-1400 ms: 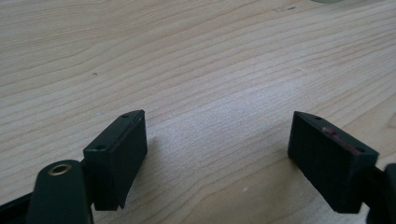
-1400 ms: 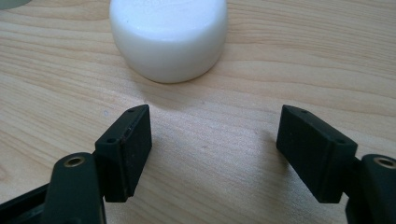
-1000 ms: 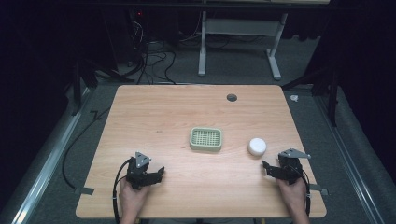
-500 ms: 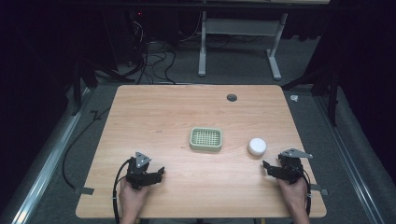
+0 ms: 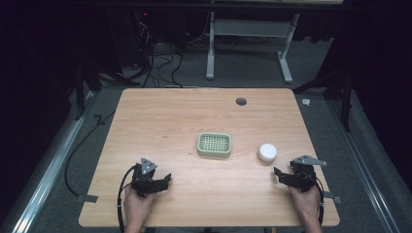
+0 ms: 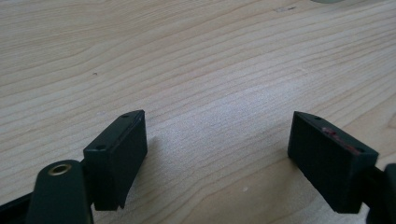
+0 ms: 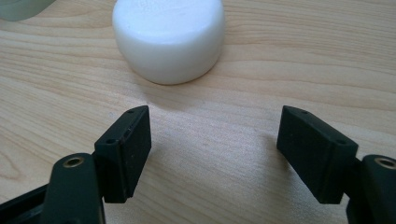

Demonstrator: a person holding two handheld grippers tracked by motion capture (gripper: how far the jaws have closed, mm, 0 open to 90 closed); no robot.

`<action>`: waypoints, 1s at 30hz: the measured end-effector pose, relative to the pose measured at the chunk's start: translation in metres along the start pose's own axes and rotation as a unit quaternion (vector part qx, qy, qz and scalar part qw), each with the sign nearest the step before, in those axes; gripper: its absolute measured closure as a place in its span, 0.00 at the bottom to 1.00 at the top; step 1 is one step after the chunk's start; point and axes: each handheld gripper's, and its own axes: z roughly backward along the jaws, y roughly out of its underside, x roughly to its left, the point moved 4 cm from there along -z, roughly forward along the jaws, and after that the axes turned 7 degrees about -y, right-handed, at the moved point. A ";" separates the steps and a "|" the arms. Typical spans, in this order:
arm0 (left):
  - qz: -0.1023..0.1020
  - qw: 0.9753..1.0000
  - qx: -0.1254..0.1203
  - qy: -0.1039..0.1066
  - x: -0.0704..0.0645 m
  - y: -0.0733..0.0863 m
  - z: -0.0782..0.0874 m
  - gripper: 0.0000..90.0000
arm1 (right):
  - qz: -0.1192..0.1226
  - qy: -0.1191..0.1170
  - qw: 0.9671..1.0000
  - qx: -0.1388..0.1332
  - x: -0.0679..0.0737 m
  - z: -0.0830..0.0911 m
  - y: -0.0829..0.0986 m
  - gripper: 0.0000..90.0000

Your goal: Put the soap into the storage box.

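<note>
A pale green slotted tray [image 5: 214,144] lies at the middle of the wooden table [image 5: 180,111]. To its right sits a round white puck [image 5: 267,152], close ahead of the jaws in the right gripper view [image 7: 169,35]. My left gripper [image 5: 165,181] rests near the front left edge, open, with bare wood between its jaws [image 6: 217,140]. My right gripper [image 5: 279,174] rests at the front right, a short way below and right of the puck. It stands open too, nothing between its jaws [image 7: 214,135].
A small dark hole [image 5: 241,101] marks the table's far side. Cables [image 5: 150,63] and a white desk frame [image 5: 248,34] lie on the grey floor beyond. A metal rail [image 5: 53,160] runs along the left, and a black cable [image 5: 73,160] trails off the table's left side.
</note>
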 end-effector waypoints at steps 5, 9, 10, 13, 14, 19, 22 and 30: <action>0.000 1.000 0.001 0.000 0.000 0.000 0.000 0.22 | 0.000 0.000 1.000 0.000 0.001 0.002 0.001 0.30; 0.000 1.000 0.000 0.000 0.000 0.000 0.000 0.22 | 0.002 -0.001 1.000 -0.003 0.002 0.003 0.003 0.30; 0.000 1.000 0.001 0.000 0.000 0.000 0.000 0.22 | 0.002 -0.001 1.000 -0.005 0.003 0.005 0.003 0.30; 0.000 1.000 0.000 0.000 0.000 0.000 0.000 0.22 | 0.004 -0.001 1.000 -0.007 0.005 0.007 0.003 0.30; 0.000 1.000 0.000 0.000 0.000 0.000 0.000 0.22 | 0.005 -0.002 1.000 -0.008 0.006 0.008 0.003 0.30; 0.000 1.000 0.001 0.000 0.000 0.000 0.000 0.22 | 0.005 -0.005 1.000 -0.009 0.009 0.010 0.003 0.29; 0.000 1.000 0.001 0.000 0.000 0.000 0.000 0.22 | 0.004 -0.009 1.000 -0.014 0.012 0.010 0.002 0.29; 0.000 1.000 0.001 0.000 0.000 0.000 0.000 0.22 | 0.004 -0.011 1.000 -0.018 0.018 0.009 -0.005 0.29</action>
